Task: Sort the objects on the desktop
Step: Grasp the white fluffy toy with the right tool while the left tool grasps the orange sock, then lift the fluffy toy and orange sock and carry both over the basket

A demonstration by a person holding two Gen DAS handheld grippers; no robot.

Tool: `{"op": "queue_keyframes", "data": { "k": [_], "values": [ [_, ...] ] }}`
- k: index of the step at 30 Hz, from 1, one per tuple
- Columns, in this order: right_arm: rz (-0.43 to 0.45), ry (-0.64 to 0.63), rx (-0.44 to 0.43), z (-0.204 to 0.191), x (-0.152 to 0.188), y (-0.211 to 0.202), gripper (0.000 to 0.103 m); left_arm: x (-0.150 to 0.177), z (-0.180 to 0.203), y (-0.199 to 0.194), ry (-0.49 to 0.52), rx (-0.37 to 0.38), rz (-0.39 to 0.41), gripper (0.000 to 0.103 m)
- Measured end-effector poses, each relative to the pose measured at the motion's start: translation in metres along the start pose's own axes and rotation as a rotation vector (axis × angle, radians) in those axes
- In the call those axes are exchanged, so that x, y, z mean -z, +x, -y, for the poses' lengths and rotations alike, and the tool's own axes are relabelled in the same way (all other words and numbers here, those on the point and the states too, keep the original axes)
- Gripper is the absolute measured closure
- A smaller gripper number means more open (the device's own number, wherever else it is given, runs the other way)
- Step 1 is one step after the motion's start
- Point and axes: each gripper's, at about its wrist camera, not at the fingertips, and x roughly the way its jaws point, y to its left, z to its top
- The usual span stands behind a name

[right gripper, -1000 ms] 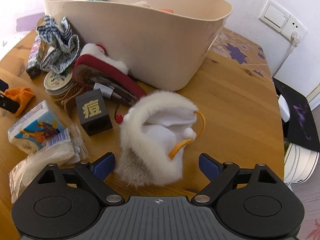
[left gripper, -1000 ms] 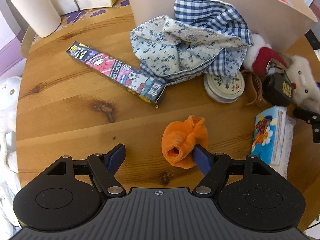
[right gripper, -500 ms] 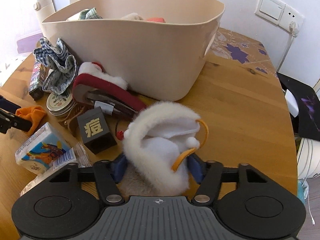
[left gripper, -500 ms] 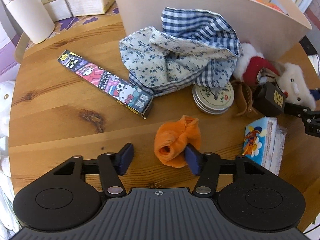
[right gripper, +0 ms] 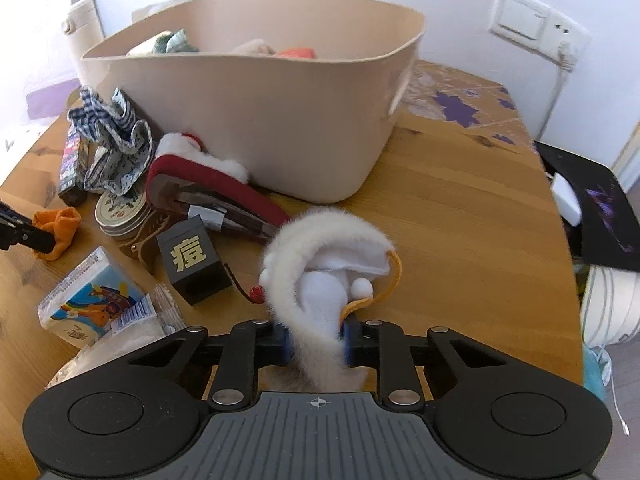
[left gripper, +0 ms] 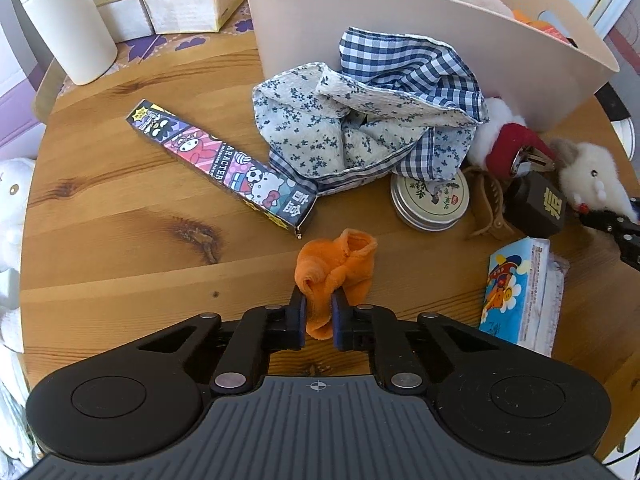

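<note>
The left gripper (left gripper: 319, 318) has its jaws pinched narrow on the orange cloth (left gripper: 338, 270), lying on the wooden table (left gripper: 120, 208) just ahead of it. The right gripper (right gripper: 316, 340) is closing, its pads squeezing the white furry toy (right gripper: 324, 264). Ahead-left of that gripper stands a black box (right gripper: 194, 264) marked "痘". Only the left view shows the cartoon carton (left gripper: 224, 168) reading "ARACTER"; only the right view shows the wall switch (right gripper: 520, 20) beyond the beige tub (right gripper: 280, 128).

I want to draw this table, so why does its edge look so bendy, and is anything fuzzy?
Left wrist view: the fisheye lens bows the table edge round; everything looks sharp. Right wrist view: same bending, the tub rim slightly blurred, the wall glaring white at left.
</note>
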Motion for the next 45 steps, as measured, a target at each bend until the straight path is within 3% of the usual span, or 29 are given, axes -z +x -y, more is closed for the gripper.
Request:
{"op": "queue_keyframes", "data": {
  "k": [24, 45],
  "values": [
    [0.106, 0.101, 0.096, -0.001, 0.031, -0.074, 0.082, 0.013, -0.025, -0.046, 0.031, 0.042, 0.113, 0.092],
    [0.203, 0.096, 0.171, -0.012, 0.003, -0.110, 0.082, -0.029, -0.038, -0.098, 0.076, 0.094, 0.304, 0.092]
  ]
}}
